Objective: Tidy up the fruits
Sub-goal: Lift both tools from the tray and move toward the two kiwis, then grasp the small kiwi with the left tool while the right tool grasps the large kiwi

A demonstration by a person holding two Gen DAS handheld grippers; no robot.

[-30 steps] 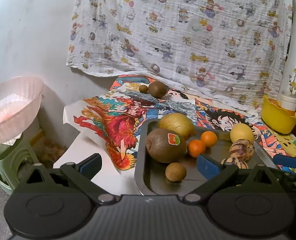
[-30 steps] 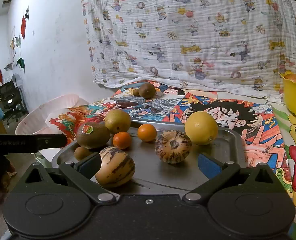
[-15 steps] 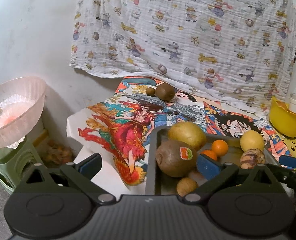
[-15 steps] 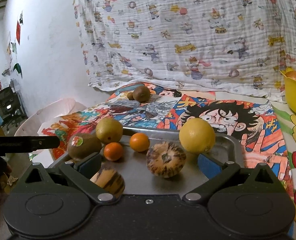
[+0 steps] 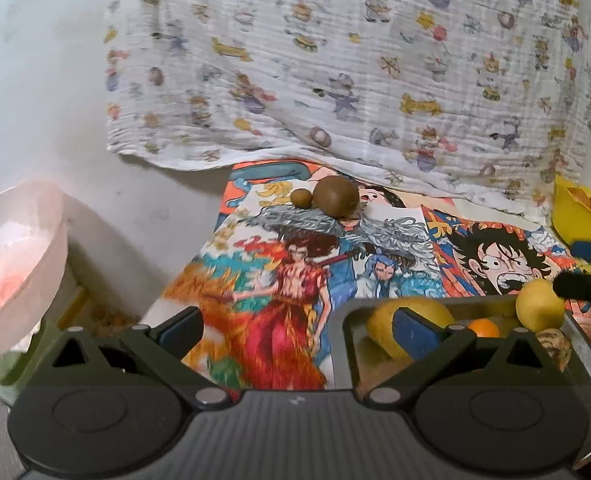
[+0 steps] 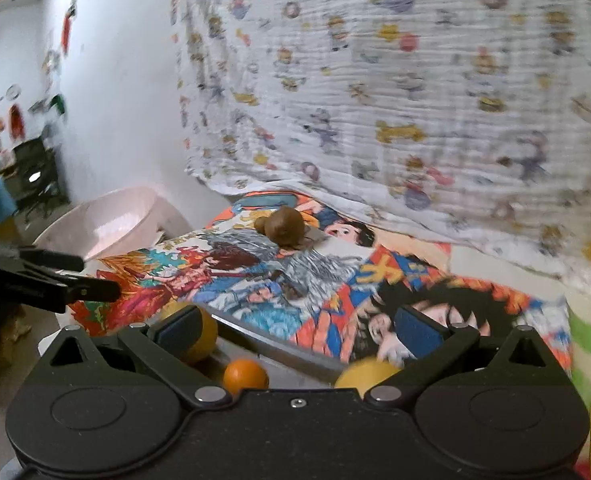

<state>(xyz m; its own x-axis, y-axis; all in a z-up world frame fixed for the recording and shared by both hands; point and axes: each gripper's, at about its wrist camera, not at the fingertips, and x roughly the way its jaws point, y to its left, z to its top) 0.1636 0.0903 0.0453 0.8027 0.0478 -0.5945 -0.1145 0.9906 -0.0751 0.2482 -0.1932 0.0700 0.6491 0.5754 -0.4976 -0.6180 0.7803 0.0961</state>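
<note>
Left tool (image 5: pixel 295 326) and right tool (image 6: pixel 295 326), both apart, empty, now raised off tray (image 5: pixel 341 344); two kiwis (image 5: pixel 335 196) ahead likely next.

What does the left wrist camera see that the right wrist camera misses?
Only the left view shows the striped fruit in the tray and the yellow bowl. Only the right view shows wall decorations and a dark desk area. Both show the two brown fruits on the cartoon cloth, the pink basin, an orange, and each open hand-held gripper.
</note>
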